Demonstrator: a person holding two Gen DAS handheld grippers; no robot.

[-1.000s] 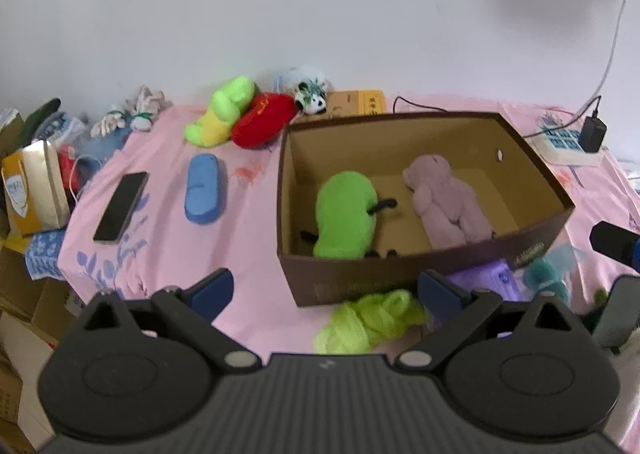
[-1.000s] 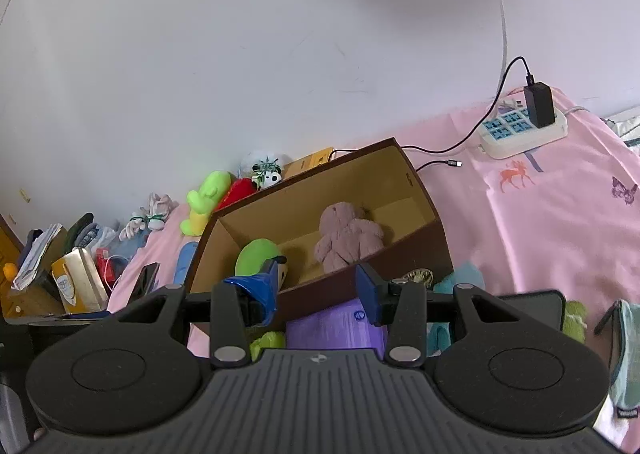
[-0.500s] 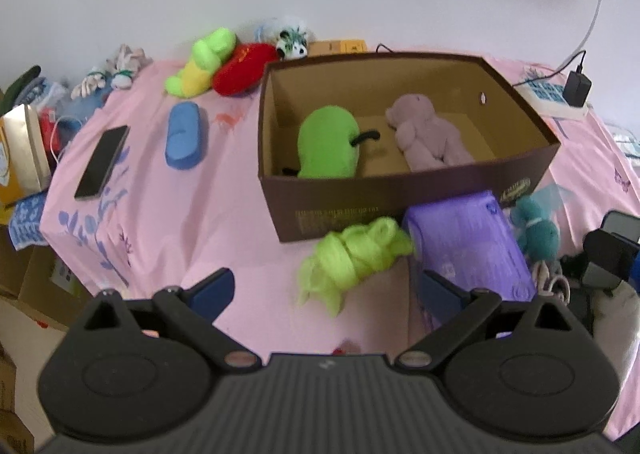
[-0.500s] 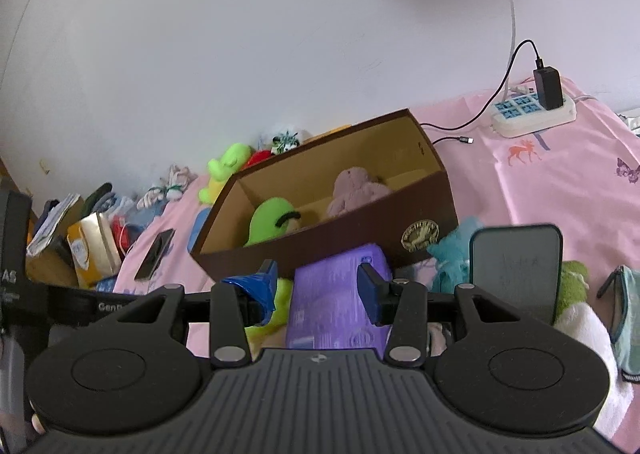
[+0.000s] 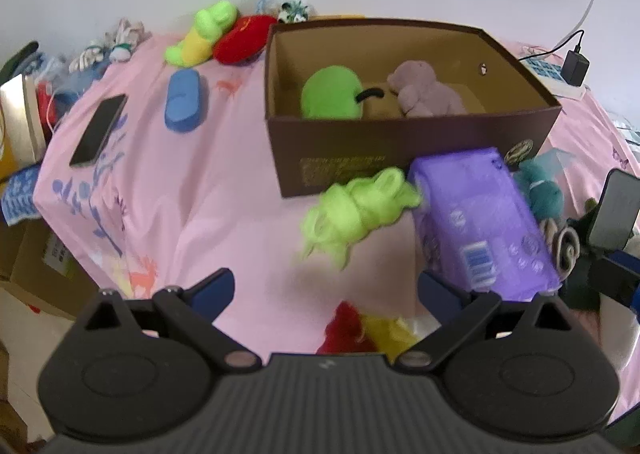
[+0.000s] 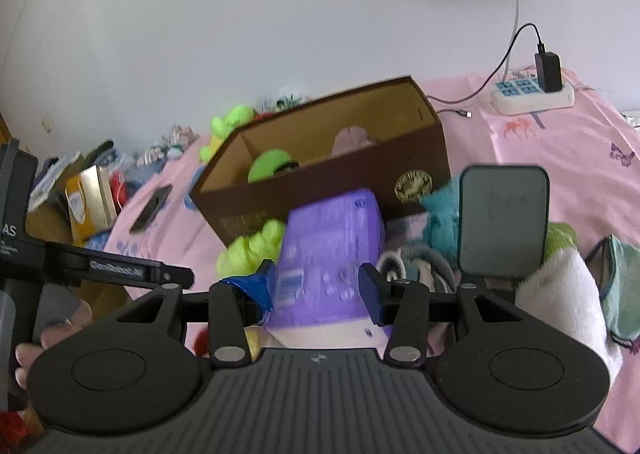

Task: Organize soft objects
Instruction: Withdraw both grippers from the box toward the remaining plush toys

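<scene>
Hovering left tool (image 5: 326, 290): fingers spread wide, holding nothing, above bare pink sheet (image 5: 224, 189).
Right tool (image 6: 316, 288): fingers parted, holding nothing, over the near end of the purple pack (image 6: 328, 250); whether they touch it cannot be told.
Yarn (image 5: 360, 205): lime bundle, loose on the sheet just ahead of the left tool, touching the box's front wall and the pack's left edge.
Purple pack: leans against the box's front right corner, running back toward the tools.
Box (image 5: 400, 157): brown, open-topped, middle of the bed; a green plush (image 5: 332, 93) and a mauve plush (image 5: 424, 91) lie inside, side by side.
Right of pack: teal plush (image 5: 540, 189) and a grey roll, crowded together.
Open room: broad bare sheet left of the box, as far as the blue case (image 5: 184, 99) and phone (image 5: 98, 129) near the bed's left edge.
Far edge: lime and red plush (image 5: 220, 35) by the wall.
Near edge: red and yellow bits (image 5: 364, 328) under the left tool.
</scene>
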